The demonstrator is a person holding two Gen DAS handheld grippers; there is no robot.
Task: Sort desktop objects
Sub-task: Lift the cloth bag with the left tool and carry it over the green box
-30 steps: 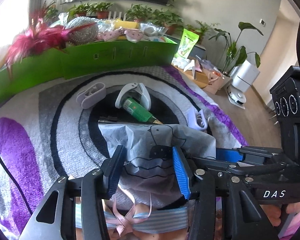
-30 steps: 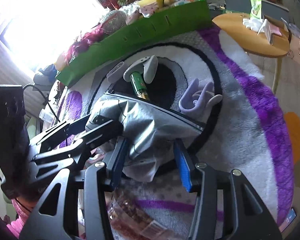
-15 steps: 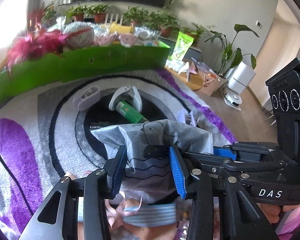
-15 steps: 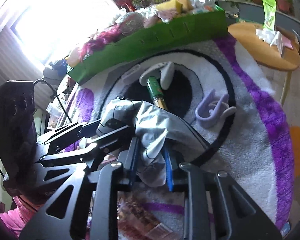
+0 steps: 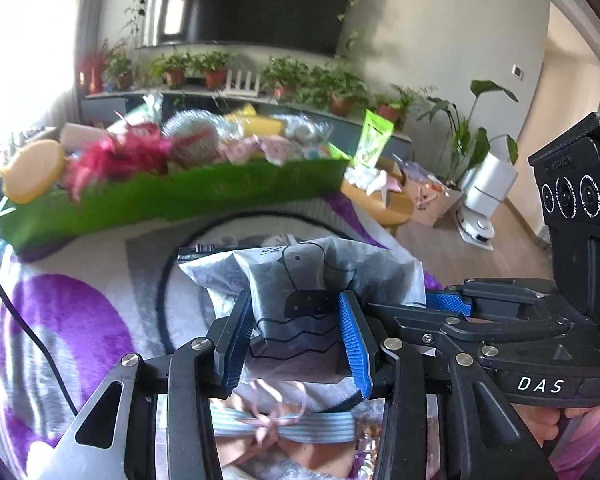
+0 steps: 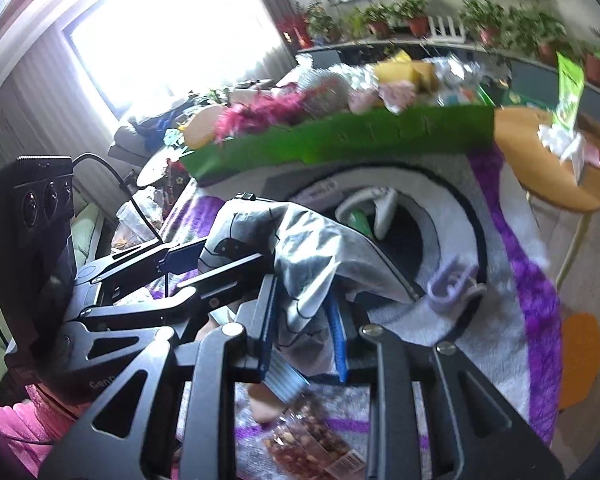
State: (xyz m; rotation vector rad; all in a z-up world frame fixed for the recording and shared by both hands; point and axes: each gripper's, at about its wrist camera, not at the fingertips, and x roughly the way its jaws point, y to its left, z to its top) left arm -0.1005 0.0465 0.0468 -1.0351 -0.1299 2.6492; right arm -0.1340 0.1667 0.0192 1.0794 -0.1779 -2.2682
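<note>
Pouch (image 5: 300, 304) between both grippers' fingers (image 5: 352, 340)

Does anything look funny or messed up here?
Yes. The grey pouch hangs crumpled and lopsided, pinched by the left gripper and right gripper. The green box behind is piled untidily above its rim.
</note>
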